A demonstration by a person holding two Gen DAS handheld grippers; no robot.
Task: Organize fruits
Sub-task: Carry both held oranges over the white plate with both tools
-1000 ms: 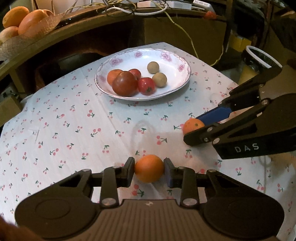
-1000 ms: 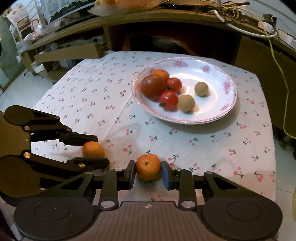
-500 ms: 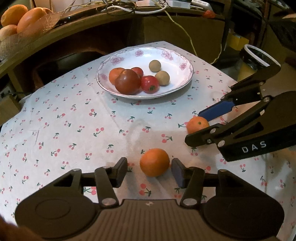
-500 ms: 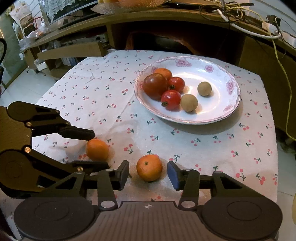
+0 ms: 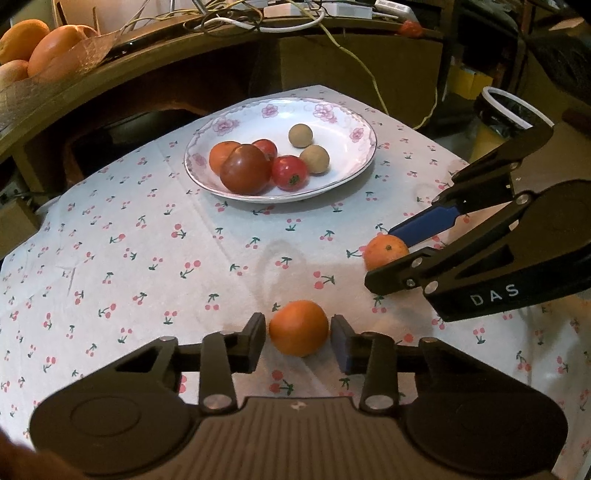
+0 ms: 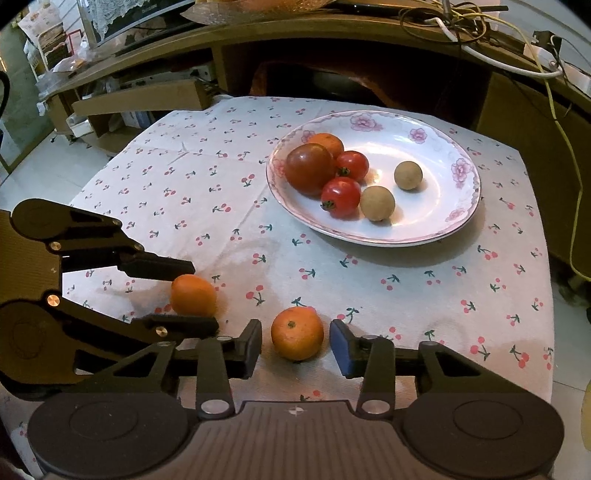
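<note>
Sitting open around an orange [image 5: 298, 328] on the cherry-print tablecloth [image 5: 147, 258]: left gripper [image 5: 298, 339], jaws apart with a sliver of gap on each side of the fruit, not squeezing. Same deal for the right gripper [image 6: 296, 341], jaws spread either side of a second orange [image 6: 297, 333] with its stem dimple facing up, small gaps both sides. Both fruits resting on the cloth near the front edge, side by side but well apart. Seen from the right wrist camera, the left gripper's fingers [image 6: 159, 266] bracket the first orange above and below, and its lower half is hidden behind the near finger.

Further back, a white plate [image 6: 436, 229] with pink flowers on the rim, holding six things: one big dark red tomato [image 6: 308, 173], two smaller bright red tomatoes [image 6: 340, 196] touching it, an orange-coloured fruit [image 6: 327, 142] tucked behind the big one and mostly covered, plus two small tan balls [image 6: 377, 203], maybe longans, hard to say. Tan ones sit apart from each other, the nearer one right beside a small tomato.

Past the table, a wooden shelf [image 5: 110, 74] with tangled cables [image 5: 258, 18] on top. Far left of the left wrist view, a netted basket [image 5: 88, 48] of large oranges, cut off by the frame edge. On the right, a dark bin with a white rim [image 5: 509, 110], partly blocked by the right gripper.
</note>
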